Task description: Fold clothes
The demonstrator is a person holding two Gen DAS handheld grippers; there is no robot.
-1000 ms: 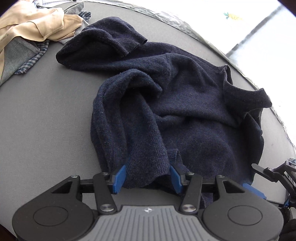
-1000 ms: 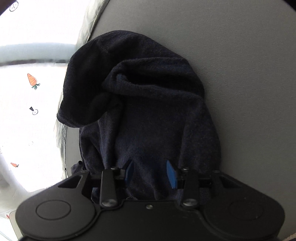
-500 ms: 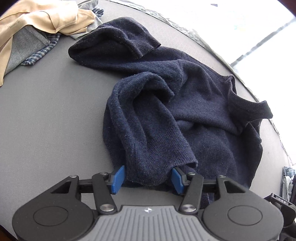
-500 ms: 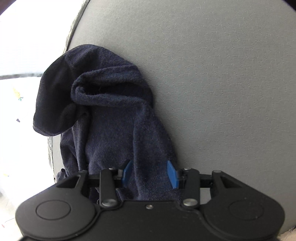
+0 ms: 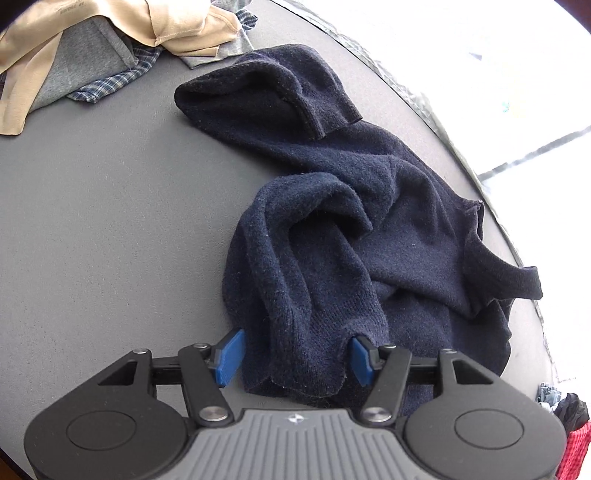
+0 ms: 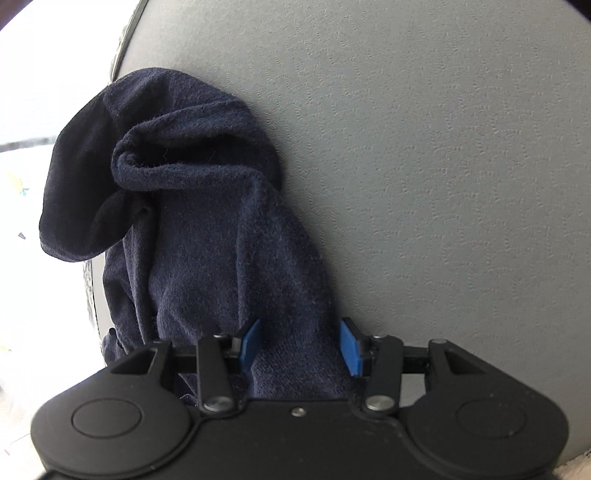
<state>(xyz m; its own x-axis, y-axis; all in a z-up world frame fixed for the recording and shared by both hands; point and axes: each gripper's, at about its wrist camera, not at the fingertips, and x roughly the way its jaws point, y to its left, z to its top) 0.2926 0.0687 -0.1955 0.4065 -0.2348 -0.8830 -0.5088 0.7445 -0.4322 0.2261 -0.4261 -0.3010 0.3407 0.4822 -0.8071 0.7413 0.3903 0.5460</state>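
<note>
A dark navy knit sweater [image 5: 369, 229] lies crumpled on the grey table [image 5: 110, 240], one sleeve cuff turned up at the far end. My left gripper [image 5: 293, 358] is at its near hem, open, with a fold of the hem between the blue pads. The left pad is clear of the cloth and the right pad sits at its edge. In the right wrist view the sweater [image 6: 207, 229] bunches at the table's left edge, one lobe hanging over it. My right gripper [image 6: 299, 345] has its jaws opening, with loose sweater cloth between them.
A pile of other clothes lies at the far left: a beige garment [image 5: 110, 22], a grey one [image 5: 74, 62] and a plaid one [image 5: 110, 81]. The table's curved edge [image 5: 424, 99] runs behind the sweater. Red cloth [image 5: 576, 454] shows at the lower right. Bare grey table [image 6: 443, 184] lies to the right of the sweater.
Both pairs of jaws have widened around the sweater cloth. The left view has swung, bringing the clothes pile nearer. The right gripper has come down towards the table, and the sweater has slumped.
</note>
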